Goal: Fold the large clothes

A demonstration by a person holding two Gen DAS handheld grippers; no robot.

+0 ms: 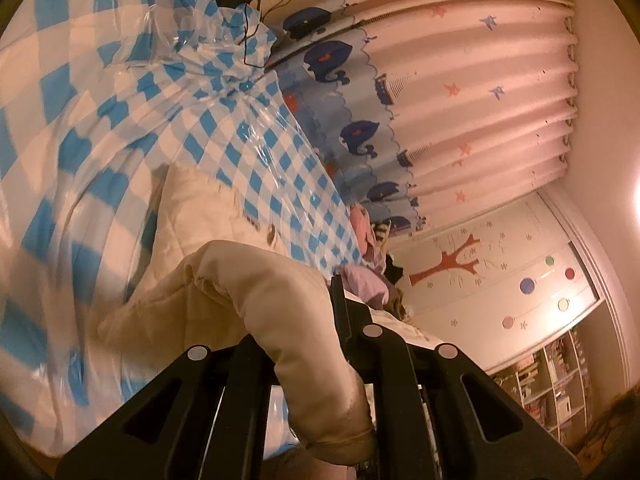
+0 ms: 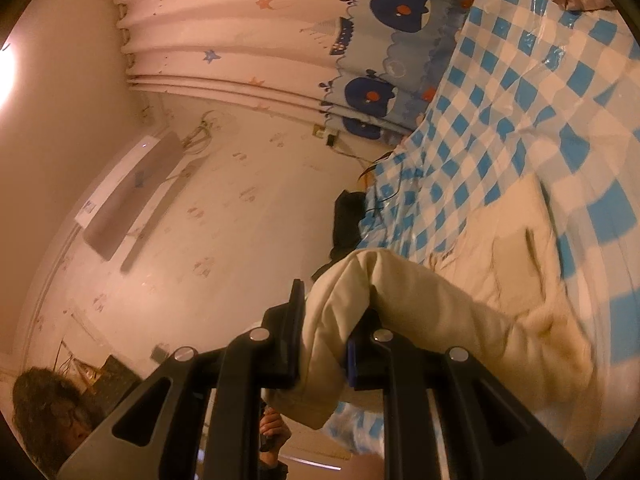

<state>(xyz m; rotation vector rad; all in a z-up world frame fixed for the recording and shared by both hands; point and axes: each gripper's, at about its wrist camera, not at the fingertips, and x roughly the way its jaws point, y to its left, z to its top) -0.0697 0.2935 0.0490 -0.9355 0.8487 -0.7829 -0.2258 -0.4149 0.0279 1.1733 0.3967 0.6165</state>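
A cream padded garment (image 1: 208, 280) lies on a bed covered with a blue-and-white checked plastic sheet (image 1: 120, 120). My left gripper (image 1: 304, 344) is shut on a thick fold of the garment's edge and holds it lifted off the bed. In the right wrist view the same cream garment (image 2: 500, 272) trails onto the checked sheet (image 2: 520, 100). My right gripper (image 2: 324, 332) is shut on another bunched edge of it, raised above the bed. Both views are rolled sideways.
A whale-print curtain (image 1: 460, 100) hangs behind the bed. A pile of other clothes (image 1: 372, 256) lies at the bed's far end. Black item and cables (image 2: 348, 216) sit at the bed edge. A person's head (image 2: 48, 412) shows low left.
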